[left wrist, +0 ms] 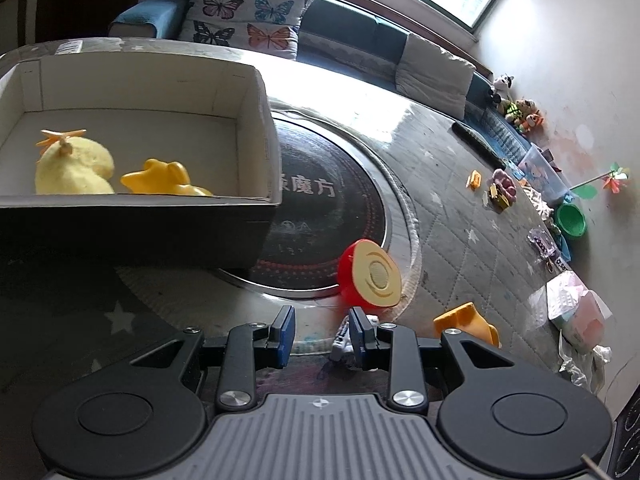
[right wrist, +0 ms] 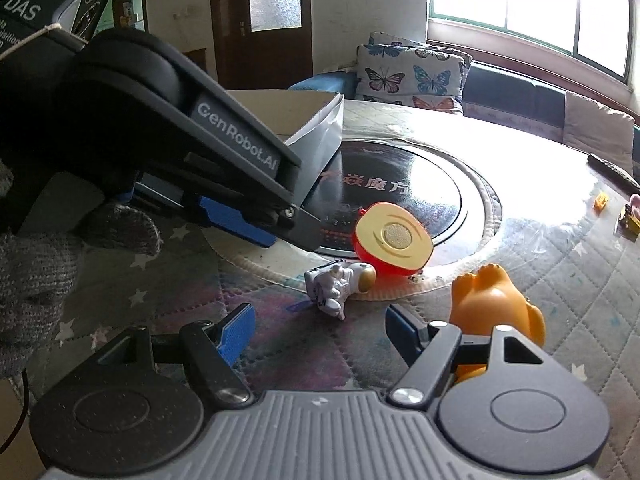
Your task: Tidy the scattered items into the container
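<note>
A cardboard box [left wrist: 256, 92] stands on the table at left, holding a yellow plush chick [left wrist: 74, 168] and a yellow plastic toy [left wrist: 164, 178]. A red half-apple toy [left wrist: 370, 274] lies on the table ahead of my left gripper [left wrist: 322, 334], which is open and empty. A small white astronaut figure [left wrist: 342, 342] lies just behind its right finger. In the right wrist view the astronaut [right wrist: 340, 284], the apple [right wrist: 394, 236] and an orange figure [right wrist: 494, 304] lie ahead of my open right gripper [right wrist: 320, 332]. The left gripper [right wrist: 240, 216] hovers above at left, near the box [right wrist: 320, 136].
A round black hotplate [left wrist: 320, 208] is set in the quilted table cover. The orange figure [left wrist: 466, 320] lies right of the left gripper. Small toys [left wrist: 500, 190], a remote [left wrist: 476, 142] and a green bowl [left wrist: 572, 220] lie at the far side. A sofa with butterfly cushions [left wrist: 248, 8] stands behind.
</note>
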`<state>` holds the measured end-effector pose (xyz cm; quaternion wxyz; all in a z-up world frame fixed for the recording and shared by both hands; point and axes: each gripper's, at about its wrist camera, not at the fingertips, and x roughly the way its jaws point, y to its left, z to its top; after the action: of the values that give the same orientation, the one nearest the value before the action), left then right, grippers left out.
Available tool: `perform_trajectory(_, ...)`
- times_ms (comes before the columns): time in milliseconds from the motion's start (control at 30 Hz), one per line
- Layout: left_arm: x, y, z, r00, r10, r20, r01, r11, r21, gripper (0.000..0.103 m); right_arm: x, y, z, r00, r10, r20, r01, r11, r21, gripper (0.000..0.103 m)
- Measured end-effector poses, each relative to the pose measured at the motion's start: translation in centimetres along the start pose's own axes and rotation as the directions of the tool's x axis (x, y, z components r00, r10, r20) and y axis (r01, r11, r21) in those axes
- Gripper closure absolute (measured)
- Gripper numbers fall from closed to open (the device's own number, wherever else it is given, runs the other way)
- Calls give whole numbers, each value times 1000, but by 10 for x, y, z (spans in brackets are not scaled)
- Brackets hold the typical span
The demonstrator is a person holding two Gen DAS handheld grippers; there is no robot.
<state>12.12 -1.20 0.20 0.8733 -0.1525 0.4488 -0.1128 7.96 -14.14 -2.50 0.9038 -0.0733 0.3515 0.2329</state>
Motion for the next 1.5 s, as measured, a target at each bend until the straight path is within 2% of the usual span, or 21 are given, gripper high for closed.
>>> perform_trajectory(667,12,-7,4,1000,-17,-23,17,1000,-1,71,1,3,1,999,-28,-25,27,1000,-16,30)
perform_trajectory(800,16,-8,6,999,-24,-32,23,1000,-7,71,3,3,2,999,-29,-28,29,1000,-11,34)
perform_trajectory(900,18,-9,7,999,-25,-37,25,1000,-7,71,6,2,2,999,-22,-34,22,1000,0,41)
perform_trajectory(1267,31,-11,8,996,-33,-78,33,999,0,71,12,-2,6,999,-24,-27,24,999,23,49)
perform_trajectory(1500,36,-11,11,995,-32,-90,32,999,7,70,14,0,7,999,-27,-18,28,1000,14,63)
